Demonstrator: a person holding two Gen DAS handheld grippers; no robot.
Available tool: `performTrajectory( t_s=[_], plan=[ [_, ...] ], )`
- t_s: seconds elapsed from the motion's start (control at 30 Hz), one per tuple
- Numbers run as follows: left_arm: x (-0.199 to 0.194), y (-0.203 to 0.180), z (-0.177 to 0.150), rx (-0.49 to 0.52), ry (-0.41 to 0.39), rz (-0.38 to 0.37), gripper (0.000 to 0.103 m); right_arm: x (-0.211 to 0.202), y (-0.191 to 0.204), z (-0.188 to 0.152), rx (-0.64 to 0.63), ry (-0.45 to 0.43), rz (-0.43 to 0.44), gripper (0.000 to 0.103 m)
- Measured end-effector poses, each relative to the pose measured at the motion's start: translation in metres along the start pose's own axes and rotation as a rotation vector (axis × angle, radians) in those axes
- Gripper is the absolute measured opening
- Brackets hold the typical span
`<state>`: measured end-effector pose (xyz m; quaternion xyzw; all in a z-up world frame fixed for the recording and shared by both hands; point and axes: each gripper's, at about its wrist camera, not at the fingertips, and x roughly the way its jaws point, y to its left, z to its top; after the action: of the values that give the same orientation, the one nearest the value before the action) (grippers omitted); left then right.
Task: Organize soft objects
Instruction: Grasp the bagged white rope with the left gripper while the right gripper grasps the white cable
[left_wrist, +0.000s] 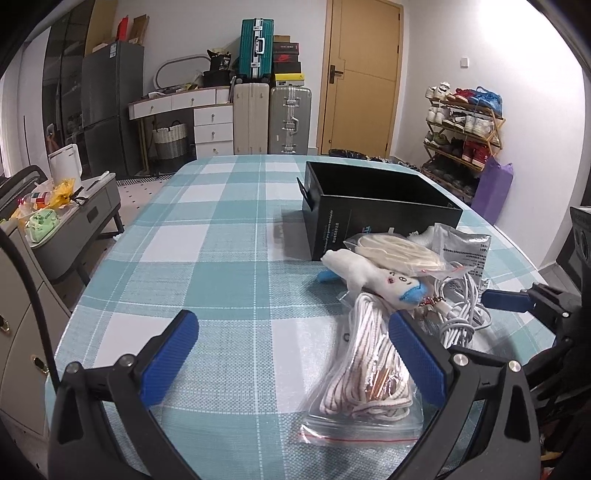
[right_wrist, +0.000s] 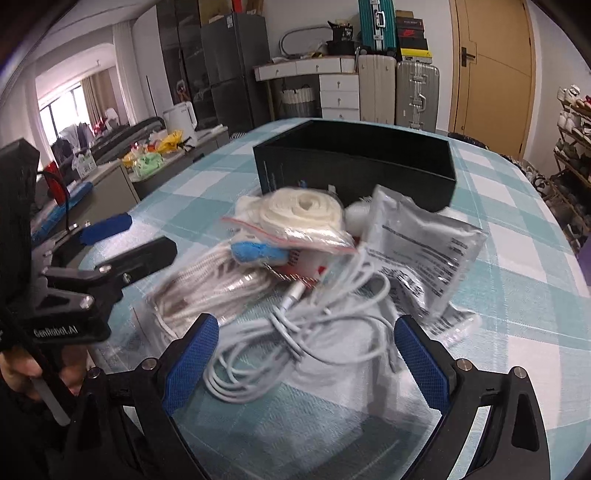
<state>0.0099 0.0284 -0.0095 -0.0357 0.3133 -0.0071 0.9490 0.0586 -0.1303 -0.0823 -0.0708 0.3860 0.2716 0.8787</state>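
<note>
Both claws gaped empty; right gripper (right_wrist: 306, 354) should close squarely on the cable tangle (right_wrist: 295, 332), box (right_wrist: 354, 166) at twelve o'clock.

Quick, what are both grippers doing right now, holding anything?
Left gripper: open, empty, beside the bagged rope.
Right gripper: open, empty, over the white cable.

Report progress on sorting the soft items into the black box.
Done: nothing visible; what shows of the black box interior looks empty. In hand: nothing, the left gripper and right gripper are both open, the right one hovering over the white cable. Left: the whole pile in front of the box: bagged rope, plush toy, bagged cream coil, silver pouch and cable.
</note>
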Motion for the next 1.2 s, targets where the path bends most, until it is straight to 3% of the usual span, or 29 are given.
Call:
performTrajectory(
  t_s=[0.2, 0.3, 0.47, 0.57, 0.67, 0.7, 0.83, 1.03, 1.1, 1.2],
  plan=[
    [0.005, -0.009, -0.003, 0.023, 0.027, -0.038, 0.103, -0.009, -0.020, -0.012, 0.055, 0.016, 0.006, 0.098],
    [0.010, -0.013, -0.006, 0.043, 0.057, -0.040, 0.103, -0.008, -0.023, -0.014, 0.077, 0.019, 0.055, 0.089],
    [0.015, -0.023, -0.011, 0.087, 0.092, -0.074, 0.100, -0.009, -0.022, -0.015, 0.069, 0.005, 0.064, 0.088],
    [0.018, -0.028, -0.015, 0.109, 0.116, -0.090, 0.087, -0.011, -0.021, -0.015, 0.079, 0.005, 0.069, 0.088],
    [0.020, -0.033, -0.018, 0.115, 0.139, -0.143, 0.065, -0.010, -0.023, -0.016, 0.097, 0.009, 0.087, 0.088],
    [0.018, -0.035, -0.019, 0.117, 0.138, -0.172, 0.053, -0.009, -0.024, -0.016, 0.113, 0.012, 0.111, 0.087],
    [0.009, -0.038, -0.018, 0.121, 0.127, -0.204, 0.037, -0.005, -0.029, -0.017, 0.164, 0.029, 0.173, 0.083],
    [0.008, -0.036, -0.018, 0.111, 0.127, -0.225, 0.036, -0.003, -0.034, -0.013, 0.212, 0.024, 0.211, 0.080],
    [0.007, -0.037, -0.018, 0.116, 0.129, -0.226, 0.036, -0.003, -0.034, -0.012, 0.223, 0.030, 0.225, 0.071],
    [0.011, -0.038, -0.019, 0.116, 0.133, -0.242, 0.035, 0.000, -0.031, -0.011, 0.228, 0.025, 0.252, 0.071]
  ],
)
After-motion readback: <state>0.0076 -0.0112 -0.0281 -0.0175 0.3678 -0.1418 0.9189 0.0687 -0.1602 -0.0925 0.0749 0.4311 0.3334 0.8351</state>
